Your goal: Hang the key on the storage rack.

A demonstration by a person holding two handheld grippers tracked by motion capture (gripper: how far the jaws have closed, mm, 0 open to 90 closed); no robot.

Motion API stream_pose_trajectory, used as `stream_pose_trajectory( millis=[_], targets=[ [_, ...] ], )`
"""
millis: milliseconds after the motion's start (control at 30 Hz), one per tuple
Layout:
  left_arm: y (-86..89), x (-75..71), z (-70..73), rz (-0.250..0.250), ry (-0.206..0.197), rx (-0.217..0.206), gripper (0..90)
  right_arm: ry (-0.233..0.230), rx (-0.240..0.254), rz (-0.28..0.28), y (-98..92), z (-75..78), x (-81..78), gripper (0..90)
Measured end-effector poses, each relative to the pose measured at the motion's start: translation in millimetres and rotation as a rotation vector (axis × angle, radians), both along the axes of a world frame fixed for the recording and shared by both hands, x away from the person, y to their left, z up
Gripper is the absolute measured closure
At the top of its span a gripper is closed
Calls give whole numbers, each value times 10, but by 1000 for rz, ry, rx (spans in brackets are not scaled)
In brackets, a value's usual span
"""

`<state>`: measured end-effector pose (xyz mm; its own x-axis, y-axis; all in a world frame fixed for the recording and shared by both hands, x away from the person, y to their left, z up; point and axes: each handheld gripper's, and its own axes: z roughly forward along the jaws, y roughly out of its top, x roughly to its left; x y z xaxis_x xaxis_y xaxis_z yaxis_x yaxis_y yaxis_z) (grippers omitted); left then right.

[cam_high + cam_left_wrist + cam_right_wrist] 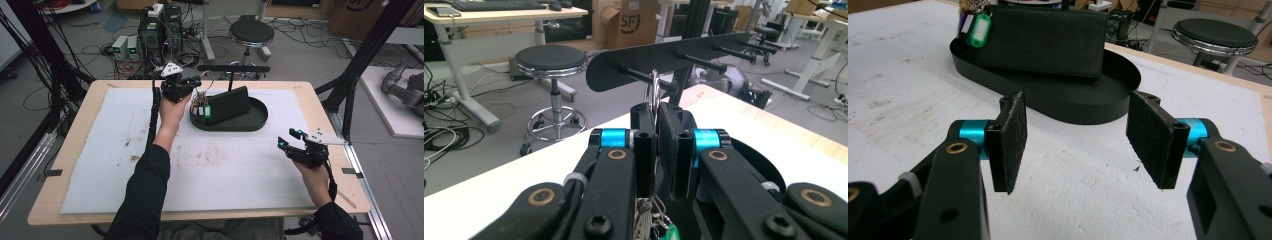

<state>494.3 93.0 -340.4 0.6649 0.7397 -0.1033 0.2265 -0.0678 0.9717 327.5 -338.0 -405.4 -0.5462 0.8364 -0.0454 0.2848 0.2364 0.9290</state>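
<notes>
On the white table point(125, 150), your left gripper point(656, 112) pinches the key ring point(654, 92) upright, so it can slip onto the rack peg point(644, 77); your right gripper point(1078, 142) waits, jaws apart.

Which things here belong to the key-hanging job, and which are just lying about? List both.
In the job:
left claw, shut on the key ring
keys with tags
peg rack

Lying about:
black wallet
oval tray
right claw, open
stool

Readable text: "SF" in black, inside curved logo mark, on brown cardboard box point(631, 22), top centre of left gripper view, floor behind table. Green key tag point(981, 24): label blank. No other legible text.
</notes>
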Motion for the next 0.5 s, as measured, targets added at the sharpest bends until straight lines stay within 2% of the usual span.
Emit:
stream_pose_trajectory(
  millis=[300,400,433,500],
  targets=[
    [38,-24,12,44,-6,17,746,0,0,0,5,-1,0,422],
    [39,-33,16,55,-2,35,672,-1,-3,0,4,-1,1,422],
    [39,-39,19,58,0,39,672,-1,-3,0,4,-1,1,422],
    [47,-69,27,67,-1,36,595,0,-4,-2,6,-1,-1,422]
  ],
)
